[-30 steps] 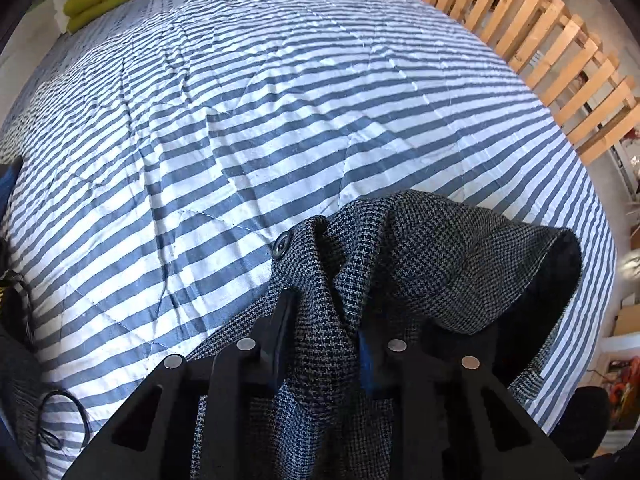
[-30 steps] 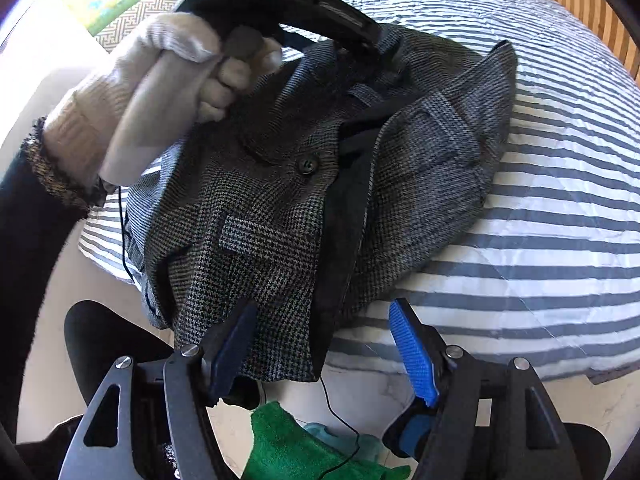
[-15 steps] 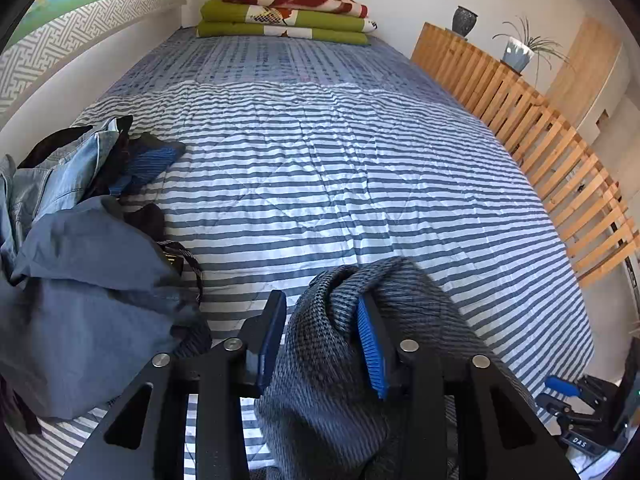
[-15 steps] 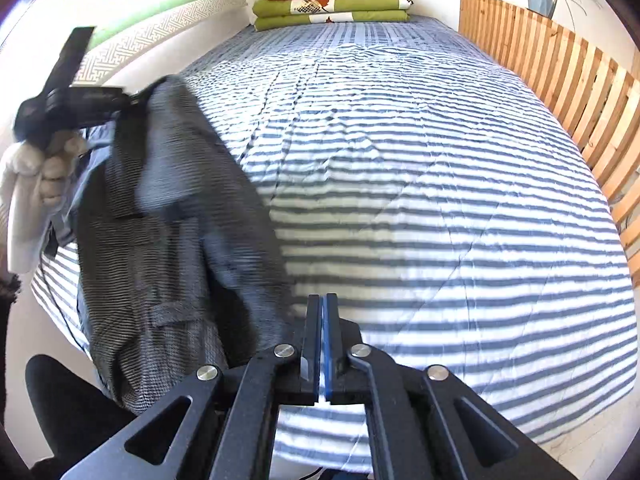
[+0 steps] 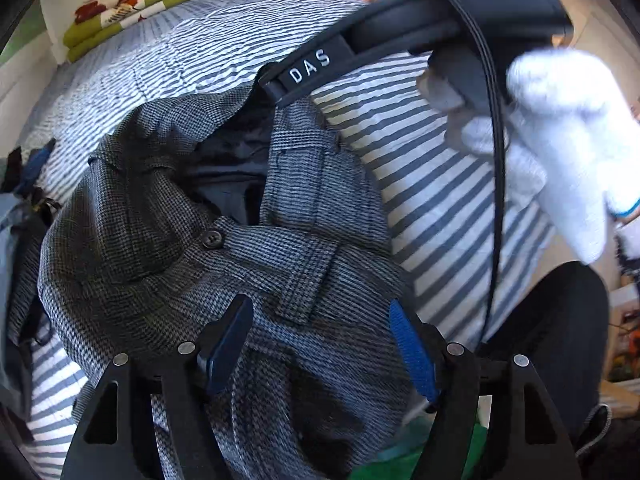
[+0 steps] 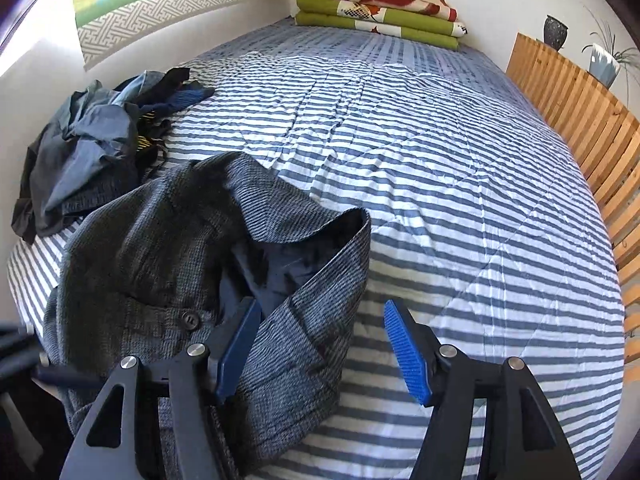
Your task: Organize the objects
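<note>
A grey houndstooth jacket [image 5: 168, 248] lies crumpled on the near edge of the striped bed [image 5: 432, 184], its dark lining showing. It also shows in the right wrist view [image 6: 168, 248]. My left gripper [image 5: 324, 344] is open just above the jacket's lower part, holding nothing. My right gripper [image 6: 320, 344] is open; its left finger [image 6: 236, 352] is over the jacket's front edge, its right finger over the bedspread [image 6: 440, 168]. In the left wrist view the right gripper's black body reaches in from the upper right, held by a white-gloved hand [image 5: 560, 128].
A heap of blue and dark clothes [image 6: 88, 148] lies at the bed's left side. Folded green and red blankets [image 6: 380, 12] are stacked at the head. A wooden slatted rail [image 6: 580, 120] runs along the right side. Something green [image 5: 400, 468] lies on the floor below.
My left gripper has let go of the jacket and opened. My right gripper has opened from shut. The jacket has dropped onto the bed's near edge.
</note>
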A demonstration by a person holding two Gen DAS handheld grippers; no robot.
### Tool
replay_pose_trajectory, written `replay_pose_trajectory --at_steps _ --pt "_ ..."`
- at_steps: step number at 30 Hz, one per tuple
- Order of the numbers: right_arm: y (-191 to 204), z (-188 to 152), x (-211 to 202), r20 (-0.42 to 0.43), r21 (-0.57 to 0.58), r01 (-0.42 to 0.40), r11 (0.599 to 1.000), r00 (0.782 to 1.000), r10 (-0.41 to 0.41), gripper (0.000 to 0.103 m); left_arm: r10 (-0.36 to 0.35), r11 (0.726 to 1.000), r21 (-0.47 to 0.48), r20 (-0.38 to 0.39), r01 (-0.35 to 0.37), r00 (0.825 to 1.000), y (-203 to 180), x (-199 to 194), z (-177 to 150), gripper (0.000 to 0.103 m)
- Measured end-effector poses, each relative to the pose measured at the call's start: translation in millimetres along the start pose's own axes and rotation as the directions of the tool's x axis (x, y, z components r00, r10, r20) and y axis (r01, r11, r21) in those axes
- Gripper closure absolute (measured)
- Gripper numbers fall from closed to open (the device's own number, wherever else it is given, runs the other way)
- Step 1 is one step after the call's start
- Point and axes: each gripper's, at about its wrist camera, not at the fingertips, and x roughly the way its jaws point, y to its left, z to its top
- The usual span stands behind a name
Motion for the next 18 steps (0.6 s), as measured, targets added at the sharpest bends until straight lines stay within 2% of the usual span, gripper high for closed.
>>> replay_pose_trajectory --at_steps 2,3,4,5,7,11,15,18 --pt "-6.3 9.4 12.4 -0.015 -0.023 0.049 0.999 0.999 -0.049 0.041 -0.007 1.000 -0.027 -0.029 0.006 1.000 4.2 20.3 3.1 0.025" --pt "-8.6 12.2 18.1 -0.022 -0.029 0.062 0.998 0.998 -0.063 0.041 -0.017 0.999 -0.042 -0.036 0.016 0.999 7.1 27.5 2.9 0.034" --pt "-11.0 14.1 25.8 -0.041 -0.036 0.062 0.997 0.997 -0.063 0.040 -0.026 0.998 -0.058 -0.045 0.024 0.999 10.8 32.4 2.1 0.053" --pt "-13.3 15.4 33.5 -0.062 -0.041 0.058 0.997 0.996 -0.060 0.040 -0.041 0.996 -0.079 -0.043 0.037 0.998 15.7 33.7 0.5 0.057" --pt "-15.4 19.1 47.2 -0.087 -0.063 0.060 0.996 0.994 -0.066 0.040 -0.113 0.985 -0.131 -0.008 0.111 0.994 28.9 23.4 -5.5 0.074" --pt "-14.4 24.1 67.1 -0.095 -0.102 0.084 0.991 0.991 -0.094 0.040 -0.203 0.957 -0.198 0.072 0.213 0.977 53.2 -18.6 -29.0 0.082" --pt "-11.0 39.7 82.3 -0.087 -0.125 0.134 0.983 0.986 -0.145 0.040 -0.229 0.936 -0.234 0.162 0.263 0.960 70.3 -68.0 -54.8 0.086" --pt "-10.3 55.3 90.6 -0.084 -0.111 0.137 0.984 0.986 -0.147 0.040 -0.242 0.917 -0.263 0.234 0.301 0.942 88.5 -101.6 -71.0 0.086"
